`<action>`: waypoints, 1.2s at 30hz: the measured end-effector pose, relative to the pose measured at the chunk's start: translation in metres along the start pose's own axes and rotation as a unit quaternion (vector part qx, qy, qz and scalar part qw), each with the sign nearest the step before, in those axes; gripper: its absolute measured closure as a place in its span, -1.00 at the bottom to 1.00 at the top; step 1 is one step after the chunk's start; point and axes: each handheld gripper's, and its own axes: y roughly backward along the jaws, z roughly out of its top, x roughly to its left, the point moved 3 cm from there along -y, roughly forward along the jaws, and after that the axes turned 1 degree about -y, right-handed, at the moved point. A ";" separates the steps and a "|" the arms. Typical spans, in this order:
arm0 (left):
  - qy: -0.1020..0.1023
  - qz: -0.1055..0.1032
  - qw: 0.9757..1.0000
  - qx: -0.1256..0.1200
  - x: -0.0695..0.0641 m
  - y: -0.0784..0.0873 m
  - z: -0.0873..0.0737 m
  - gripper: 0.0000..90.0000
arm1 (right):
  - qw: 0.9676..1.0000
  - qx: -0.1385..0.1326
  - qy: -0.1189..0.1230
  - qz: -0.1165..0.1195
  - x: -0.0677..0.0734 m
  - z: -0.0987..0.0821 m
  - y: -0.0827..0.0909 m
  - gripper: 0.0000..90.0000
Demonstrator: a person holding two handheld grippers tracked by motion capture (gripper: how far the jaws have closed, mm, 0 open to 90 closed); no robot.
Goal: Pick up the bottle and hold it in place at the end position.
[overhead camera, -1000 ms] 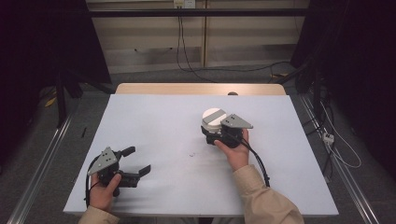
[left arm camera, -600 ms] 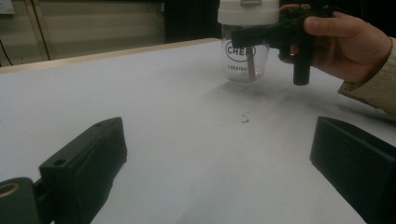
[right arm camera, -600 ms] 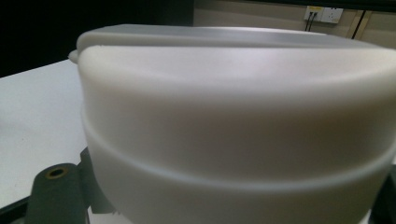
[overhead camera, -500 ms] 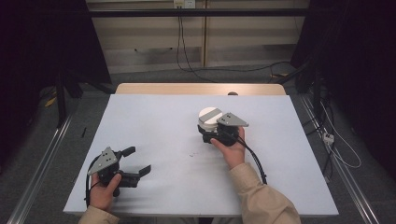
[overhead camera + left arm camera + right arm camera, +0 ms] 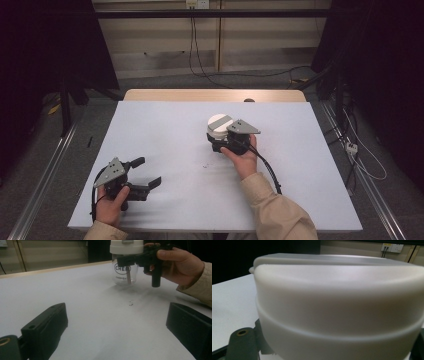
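Right hand-held gripper (image 5: 223,141): clamping the clear jar (image 5: 124,273) just under its white lid (image 5: 220,125), mid-tabletop (image 5: 165,130). Left hand-held gripper (image 5: 145,173): resting released near the front edge. Advice: keep jar upright, grip firm.

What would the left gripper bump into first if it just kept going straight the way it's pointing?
Probably the clear jar with the white lid, held by the right gripper; only bare table lies before it, though depth is uncertain.

Clear glass jar (image 5: 124,272), printed lettering, white lid (image 5: 219,123) fitted. Stands upright on the white table (image 5: 165,130), right of centre.
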 end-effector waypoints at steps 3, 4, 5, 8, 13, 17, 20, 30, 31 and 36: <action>0.003 0.000 1.000 -0.002 0.000 -0.001 0.000 -0.92 | 1.000 0.000 -0.001 0.002 0.001 0.000 -0.002 -0.59; 0.000 0.000 1.000 0.000 0.000 0.000 0.000 -0.92 | 1.000 0.001 -0.001 0.003 0.001 0.000 -0.003 -0.59; -0.001 0.000 1.000 0.000 0.000 0.000 0.000 -0.92 | 1.000 0.002 0.000 0.003 0.001 0.000 -0.003 -0.59; 0.000 0.000 1.000 -0.001 0.000 0.000 0.000 -0.92 | 1.000 0.004 -0.001 0.003 0.002 -0.001 -0.005 -0.59; 0.001 0.001 1.000 -0.001 0.000 0.000 0.000 -0.92 | 1.000 0.003 -0.004 0.003 0.002 -0.001 -0.008 -0.59; 0.000 0.000 1.000 -0.001 0.000 0.000 0.000 -0.92 | 1.000 0.003 -0.006 0.005 0.003 -0.002 -0.010 -0.59; -0.001 0.000 1.000 -0.002 0.000 0.000 0.000 -0.92 | 1.000 0.002 -0.008 0.006 0.003 -0.001 -0.012 -0.59; 0.000 0.004 1.000 -0.001 0.001 0.002 -0.001 -0.92 | 1.000 0.003 -0.009 0.011 0.005 -0.002 -0.017 -0.59; 0.000 0.004 1.000 -0.001 0.001 0.002 -0.001 -0.92 | 1.000 0.003 -0.009 0.011 0.006 -0.002 -0.017 -0.59; 0.000 0.004 1.000 -0.001 0.001 0.002 -0.001 -0.92 | 1.000 0.006 -0.009 0.012 0.007 -0.005 -0.020 -0.59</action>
